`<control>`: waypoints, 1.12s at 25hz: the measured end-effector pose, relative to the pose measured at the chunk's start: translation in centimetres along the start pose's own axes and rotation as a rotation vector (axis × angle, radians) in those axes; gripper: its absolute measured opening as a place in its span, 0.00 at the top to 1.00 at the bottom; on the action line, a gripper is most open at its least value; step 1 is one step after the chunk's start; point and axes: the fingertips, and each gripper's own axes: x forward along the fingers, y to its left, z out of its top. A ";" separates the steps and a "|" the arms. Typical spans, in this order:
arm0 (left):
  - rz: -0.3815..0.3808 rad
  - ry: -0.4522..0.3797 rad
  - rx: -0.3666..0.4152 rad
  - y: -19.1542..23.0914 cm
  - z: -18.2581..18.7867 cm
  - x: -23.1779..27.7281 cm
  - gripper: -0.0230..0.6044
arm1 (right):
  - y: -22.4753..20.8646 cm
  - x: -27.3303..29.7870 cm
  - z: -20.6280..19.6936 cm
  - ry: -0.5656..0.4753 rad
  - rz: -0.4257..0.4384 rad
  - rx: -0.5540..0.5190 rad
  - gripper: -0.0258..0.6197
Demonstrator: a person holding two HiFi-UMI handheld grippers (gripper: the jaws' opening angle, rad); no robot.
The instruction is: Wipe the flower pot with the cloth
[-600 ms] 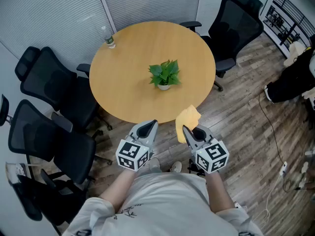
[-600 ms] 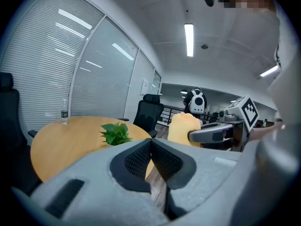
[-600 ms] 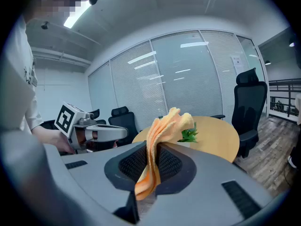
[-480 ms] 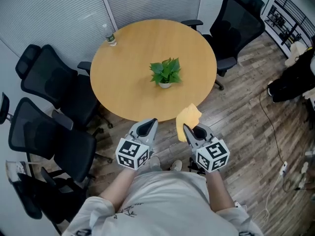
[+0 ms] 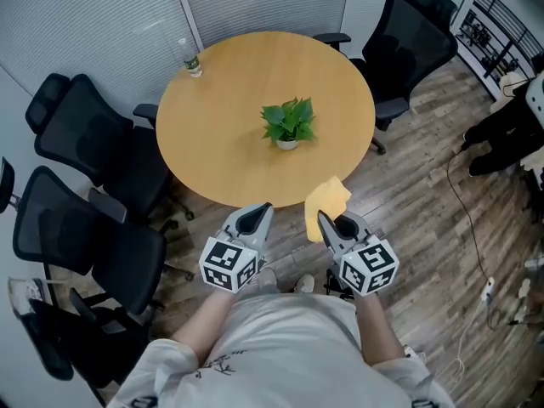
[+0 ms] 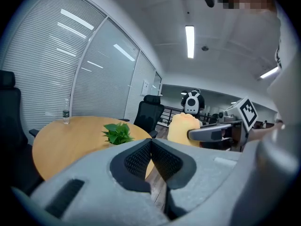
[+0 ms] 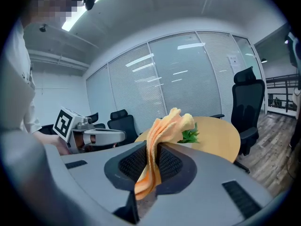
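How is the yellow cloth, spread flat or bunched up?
Bunched up: the cloth is pinched in the right tool, whose jaws are shut on it, with crumpled folds sticking up above them.

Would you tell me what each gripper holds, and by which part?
The right gripper pinches the cloth by its lower part; the left gripper, shut, holds nothing.

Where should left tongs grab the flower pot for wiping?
Grip the flower pot by its white wall below the leaves, coming in level from the near table edge. Foliage overhangs the rim, so a top approach would likely crush it. Left tongs are shut; open first.
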 end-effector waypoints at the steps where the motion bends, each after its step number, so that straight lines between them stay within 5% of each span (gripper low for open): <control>1: -0.003 0.000 0.001 0.1 0.0 -0.2 0.95 | 0.1 0.1 0.2 -0.010 -0.005 0.003 0.89; 17: -0.081 0.017 0.021 2.4 -0.9 -4.1 0.95 | 5.5 2.5 -1.3 0.008 -0.052 -0.007 0.89; 28: -0.066 0.020 0.022 4.2 -0.6 -2.5 0.95 | 3.6 4.3 -1.0 -0.007 -0.051 -0.010 0.89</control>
